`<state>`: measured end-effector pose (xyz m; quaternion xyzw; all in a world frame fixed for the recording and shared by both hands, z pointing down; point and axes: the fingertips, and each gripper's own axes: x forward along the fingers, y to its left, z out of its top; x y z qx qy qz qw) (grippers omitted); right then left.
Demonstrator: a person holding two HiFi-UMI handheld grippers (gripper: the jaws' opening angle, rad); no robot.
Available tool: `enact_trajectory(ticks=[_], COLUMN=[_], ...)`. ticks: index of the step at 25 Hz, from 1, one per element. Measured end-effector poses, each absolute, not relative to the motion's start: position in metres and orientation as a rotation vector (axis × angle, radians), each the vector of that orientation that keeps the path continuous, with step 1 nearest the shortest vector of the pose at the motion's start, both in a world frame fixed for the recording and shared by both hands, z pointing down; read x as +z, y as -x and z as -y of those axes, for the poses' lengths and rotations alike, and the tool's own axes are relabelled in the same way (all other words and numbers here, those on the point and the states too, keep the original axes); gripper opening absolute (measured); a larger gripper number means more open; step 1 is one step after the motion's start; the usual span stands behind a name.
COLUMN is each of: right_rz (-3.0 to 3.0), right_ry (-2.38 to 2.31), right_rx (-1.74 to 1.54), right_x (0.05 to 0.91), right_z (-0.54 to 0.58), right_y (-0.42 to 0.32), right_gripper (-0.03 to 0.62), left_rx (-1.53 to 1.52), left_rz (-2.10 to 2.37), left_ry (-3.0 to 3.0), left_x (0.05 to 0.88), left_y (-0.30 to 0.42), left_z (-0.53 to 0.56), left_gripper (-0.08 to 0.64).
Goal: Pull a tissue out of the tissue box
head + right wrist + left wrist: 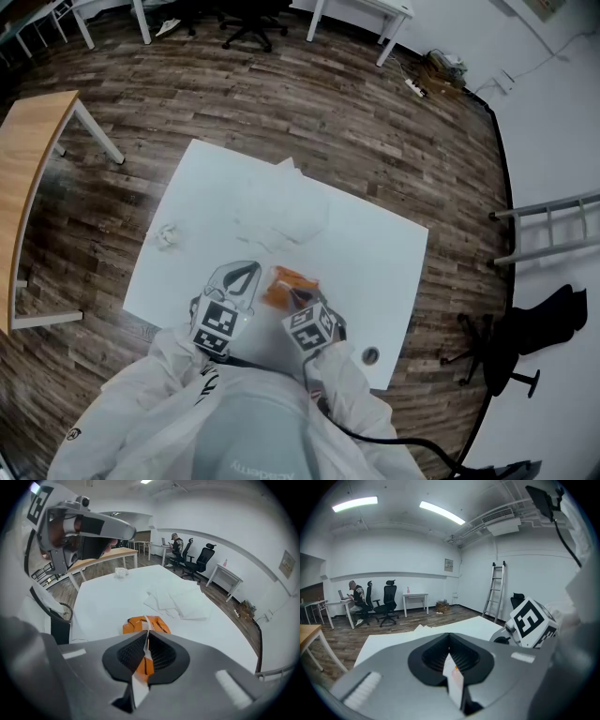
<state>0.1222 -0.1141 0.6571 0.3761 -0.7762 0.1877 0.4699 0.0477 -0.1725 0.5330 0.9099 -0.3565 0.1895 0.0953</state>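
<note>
Right gripper view — right gripper [146,641] nips tissue [146,622] at tissue box [160,626].

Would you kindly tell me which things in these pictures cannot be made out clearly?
1. Near part of the tissue pack: covered by the right claw in the head view and the right gripper view.
2. Length of the tissue: right gripper view, the claw shut on it hides the rest.
3. White strip in the shut left claw: left gripper view, tissue or claw part, unclear.
4. White lump: head view, too small to identify.
</note>
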Motion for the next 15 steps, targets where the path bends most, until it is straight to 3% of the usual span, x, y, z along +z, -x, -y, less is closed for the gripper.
enact_trajectory(ticks=[15], right_rz=[1.898], right_ry=[-0.933], right_rx=[0.461], right_x=[0.656], right_z=[0.111], right_y=[-0.13], right_gripper=[0.008], left_rx=[0.586], left_rz=[0.994], left_ry=[-2.669], left_x=[0.551], left_y=[-0.061], left_z=[0.159], left_gripper=[0.0])
